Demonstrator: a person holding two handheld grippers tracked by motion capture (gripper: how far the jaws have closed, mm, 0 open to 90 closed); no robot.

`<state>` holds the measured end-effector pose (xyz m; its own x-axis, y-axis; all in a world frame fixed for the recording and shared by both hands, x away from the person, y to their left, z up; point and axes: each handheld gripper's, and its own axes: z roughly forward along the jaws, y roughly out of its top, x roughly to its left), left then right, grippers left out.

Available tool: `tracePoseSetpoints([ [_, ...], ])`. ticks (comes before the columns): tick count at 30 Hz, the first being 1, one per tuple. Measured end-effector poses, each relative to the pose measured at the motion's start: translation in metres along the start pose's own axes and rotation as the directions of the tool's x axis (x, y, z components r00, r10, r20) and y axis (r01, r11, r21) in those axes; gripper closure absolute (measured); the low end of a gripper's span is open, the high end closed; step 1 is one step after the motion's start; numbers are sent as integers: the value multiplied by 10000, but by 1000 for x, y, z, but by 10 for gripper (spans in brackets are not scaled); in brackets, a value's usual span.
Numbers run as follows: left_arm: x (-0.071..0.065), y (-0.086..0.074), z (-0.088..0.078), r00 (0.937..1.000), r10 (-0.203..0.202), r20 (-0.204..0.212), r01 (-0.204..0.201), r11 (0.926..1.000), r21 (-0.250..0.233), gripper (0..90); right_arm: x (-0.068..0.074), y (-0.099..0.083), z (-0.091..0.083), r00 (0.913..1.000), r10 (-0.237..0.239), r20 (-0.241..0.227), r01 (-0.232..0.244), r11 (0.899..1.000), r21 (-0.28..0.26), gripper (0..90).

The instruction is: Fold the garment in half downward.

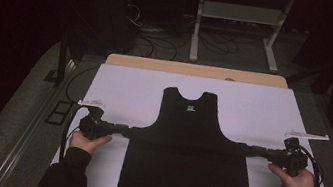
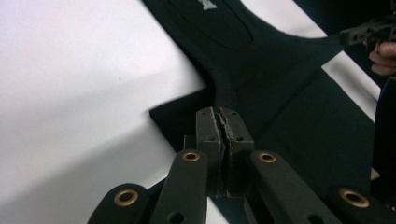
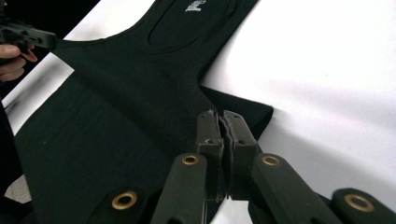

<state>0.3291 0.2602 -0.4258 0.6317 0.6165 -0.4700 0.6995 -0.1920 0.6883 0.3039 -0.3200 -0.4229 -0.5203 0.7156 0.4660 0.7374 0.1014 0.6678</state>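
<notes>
**High view: both grippers clamped on a black shirt**

High view shows my left gripper (image 1: 124, 129) pinching the left edge of the shirt (image 1: 189, 143), and my right gripper (image 1: 250, 149) pinching the right edge at the same height. Each pulls the cloth out into a short point, so the shirt is stretched between them.

Left gripper view shows my jaws pressed together, with a thin fold of black fabric caught in the seam between the pads (image 2: 209, 133). Right gripper view shows the same: pads (image 3: 208, 135) closed tight on a fold of the shirt's edge.

My left hand (image 1: 87, 141) holds its gripper from below near the left rim of the white sheet (image 1: 125, 84); my right hand (image 1: 295, 179) does likewise near the right rim. Both sleeves are dark.

The shirt lies flat in the middle of the sheet, neckline away from me, a small white label (image 1: 191, 109) just under the collar. Its lower half reaches the near edge of the counter (image 1: 198, 71) and looks folded over there, forming a wide dark block. The upper part narrows toward the shoulders.

Beyond the counter, a pale frame (image 1: 240, 14) stands on the floor among loose cables (image 1: 162, 42).
</notes>
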Motion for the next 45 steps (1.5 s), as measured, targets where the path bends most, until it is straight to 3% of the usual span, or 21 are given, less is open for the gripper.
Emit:
tracePoseSetpoints([
  [8, -1, -6, 2, 10000, -5, 26, 4, 9989, 465, 865, 1, -7, 0, 9999, 132, 14, -133, 9990, 424, 850],
  [17, -3, -10, 2, 9999, -76, 135, 67, 9979, 650, 863, 1, -12, -1, 9994, 334, 14, -334, 9975, 624, 850],
  [25, -2, -12, 6, 10000, -43, 8, 42, 9944, 1052, 862, 2, -16, 1, 9988, 477, 114, -486, 9939, 991, 850],
  [45, -1, -14, 6, 9998, -170, -54, 175, 9927, 1191, 860, 6, -25, 3, 9981, 617, 90, -624, 9865, 1514, 849],
])
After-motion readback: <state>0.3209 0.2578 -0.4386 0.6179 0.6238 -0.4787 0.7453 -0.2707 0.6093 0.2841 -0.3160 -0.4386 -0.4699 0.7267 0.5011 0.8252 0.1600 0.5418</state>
